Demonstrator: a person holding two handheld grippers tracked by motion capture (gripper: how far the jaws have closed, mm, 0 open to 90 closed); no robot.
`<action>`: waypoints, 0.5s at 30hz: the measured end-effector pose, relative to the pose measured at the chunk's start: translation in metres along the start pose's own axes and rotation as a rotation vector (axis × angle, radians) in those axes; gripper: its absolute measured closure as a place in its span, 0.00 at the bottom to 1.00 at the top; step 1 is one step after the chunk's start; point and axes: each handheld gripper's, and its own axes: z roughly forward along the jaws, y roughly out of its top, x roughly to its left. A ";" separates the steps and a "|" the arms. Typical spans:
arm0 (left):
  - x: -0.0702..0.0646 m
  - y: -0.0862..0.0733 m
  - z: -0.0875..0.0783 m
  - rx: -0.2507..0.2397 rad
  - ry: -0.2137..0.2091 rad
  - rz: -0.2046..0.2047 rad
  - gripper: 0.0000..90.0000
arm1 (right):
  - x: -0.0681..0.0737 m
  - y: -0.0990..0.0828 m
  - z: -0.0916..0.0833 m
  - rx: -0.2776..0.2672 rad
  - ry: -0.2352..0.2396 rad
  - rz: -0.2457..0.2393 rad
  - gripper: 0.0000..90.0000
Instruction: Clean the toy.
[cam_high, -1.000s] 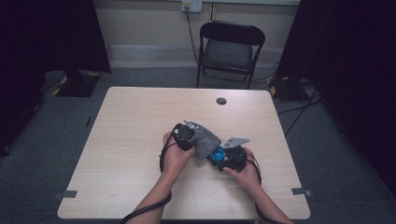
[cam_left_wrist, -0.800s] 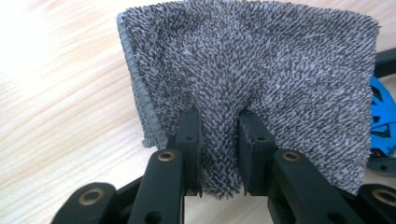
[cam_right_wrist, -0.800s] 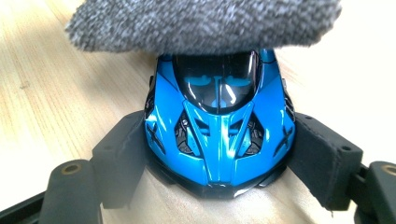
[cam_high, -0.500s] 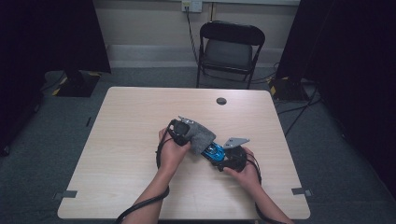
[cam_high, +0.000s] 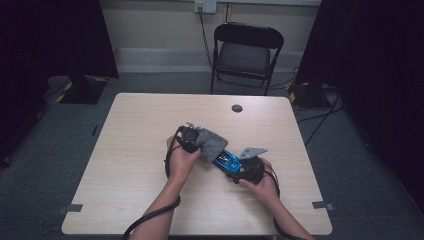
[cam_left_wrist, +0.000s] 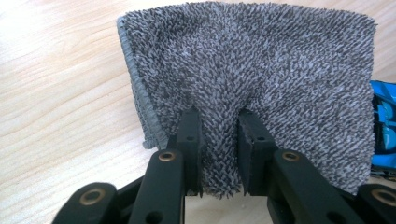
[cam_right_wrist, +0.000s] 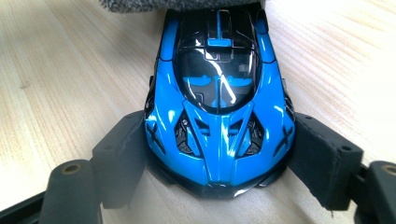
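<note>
Tongs in both my hands meet near the middle of the wooden table (cam_high: 135, 150), a little toward my side. My left gripper (cam_left_wrist: 219, 140) has its jaws drawn close together, pinching a fold of the grey shaggy cloth (cam_left_wrist: 261, 70) between the pads; the pile bunches up where the two black jaws bite into it, and the rest of the cloth spreads away from the jaws with its stitched edge toward the bare wood. From above, that cloth (cam_high: 210, 141) lies draped over one end of the blue toy car (cam_high: 226, 161), just in front of my left hand (cam_high: 182, 160). My right gripper (cam_right_wrist: 219, 158) stands wide, its two padded jaws pressed against the sides of the car (cam_right_wrist: 219, 116), one on each flank, so the car is clamped across its width with its wheels on the table. Along those jaws I see the dark windscreen and roof, and the far end of the car runs under the edge of the cloth at the top of that view. My right hand (cam_high: 260, 182) sits just behind the car, with the grey plate of that gripper beside it. Farther off, a small dark round disc (cam_high: 237, 108) lies on the table near its far edge, well apart from my hands, and a black folding chair (cam_high: 247, 55) stands beyond the table.
</note>
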 end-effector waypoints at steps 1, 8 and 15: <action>0.001 0.000 0.000 0.002 0.002 -0.001 0.81 | 0.000 0.000 0.000 0.000 0.000 0.000 0.26; 0.005 0.001 0.003 0.000 0.001 -0.012 0.81 | 0.000 0.000 0.000 0.001 0.001 -0.001 0.26; 0.010 0.002 0.005 0.003 0.017 -0.028 0.82 | 0.000 0.000 0.000 0.000 0.000 0.000 0.26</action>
